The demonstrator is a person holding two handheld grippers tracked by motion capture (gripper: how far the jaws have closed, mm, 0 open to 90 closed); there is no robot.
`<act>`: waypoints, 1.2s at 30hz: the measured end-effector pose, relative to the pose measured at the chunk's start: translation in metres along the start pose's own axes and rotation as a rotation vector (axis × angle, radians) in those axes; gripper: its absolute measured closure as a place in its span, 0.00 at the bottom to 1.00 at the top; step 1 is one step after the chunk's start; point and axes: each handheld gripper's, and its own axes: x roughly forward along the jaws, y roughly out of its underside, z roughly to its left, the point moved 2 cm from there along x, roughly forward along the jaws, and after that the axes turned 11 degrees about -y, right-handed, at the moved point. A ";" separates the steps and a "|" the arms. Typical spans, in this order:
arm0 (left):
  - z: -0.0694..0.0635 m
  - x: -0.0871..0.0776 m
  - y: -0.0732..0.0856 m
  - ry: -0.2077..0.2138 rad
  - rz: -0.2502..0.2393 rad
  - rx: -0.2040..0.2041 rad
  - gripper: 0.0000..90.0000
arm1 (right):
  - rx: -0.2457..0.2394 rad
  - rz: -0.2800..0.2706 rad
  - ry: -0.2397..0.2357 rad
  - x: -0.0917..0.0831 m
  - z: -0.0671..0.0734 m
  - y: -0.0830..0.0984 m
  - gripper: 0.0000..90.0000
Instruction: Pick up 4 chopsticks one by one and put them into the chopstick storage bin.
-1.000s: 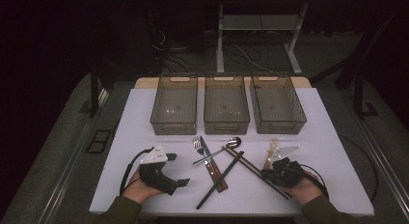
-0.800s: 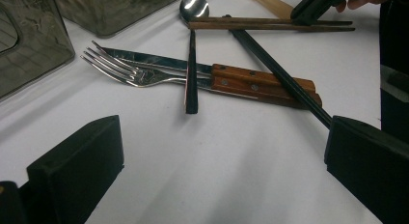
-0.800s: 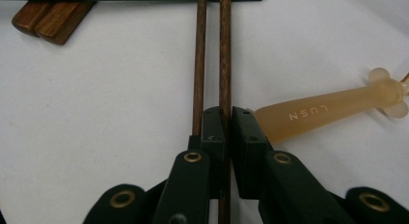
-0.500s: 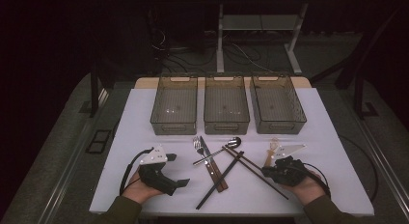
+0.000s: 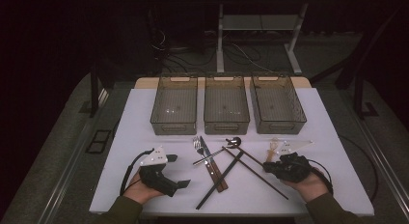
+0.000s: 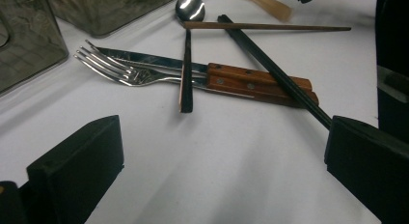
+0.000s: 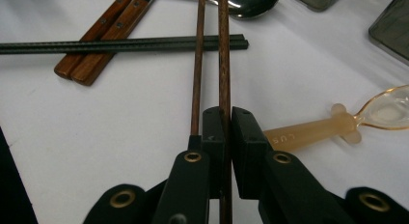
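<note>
Right gripper view: tongs (image 7: 224, 125) clamp one brown chopstick (image 7: 224, 50).

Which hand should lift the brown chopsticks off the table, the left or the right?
The right. The right gripper is already shut on one brown chopstick, with the other chopstick just beside its jaws. The left gripper stands open over bare table, short of the fork.

We see the near end of the clamped brown wooden chopstick (image 7: 224, 55) hidden between the black jaws. The translucent amber plastic spoon (image 7: 333, 127) has its bowl cut off by the right gripper view's right edge.
</note>
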 end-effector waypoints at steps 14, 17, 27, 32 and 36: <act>-0.001 0.001 -0.001 0.002 -0.006 -0.003 0.00 | -0.008 -0.033 -0.040 0.000 0.002 -0.013 0.94; -0.001 0.001 -0.001 0.001 -0.006 -0.005 0.00 | -0.004 -0.046 -0.050 0.001 0.003 -0.017 0.94; 0.000 0.001 -0.001 0.004 -0.009 -0.014 0.00 | -0.004 -0.083 -0.066 0.000 -0.001 -0.032 0.94; 0.000 0.000 -0.001 -0.001 -0.008 -0.018 0.00 | -0.008 -0.087 -0.069 0.002 -0.003 -0.041 0.94; 0.001 0.000 -0.001 -0.009 -0.014 -0.028 0.00 | -0.008 -0.097 -0.070 0.004 -0.004 -0.047 0.94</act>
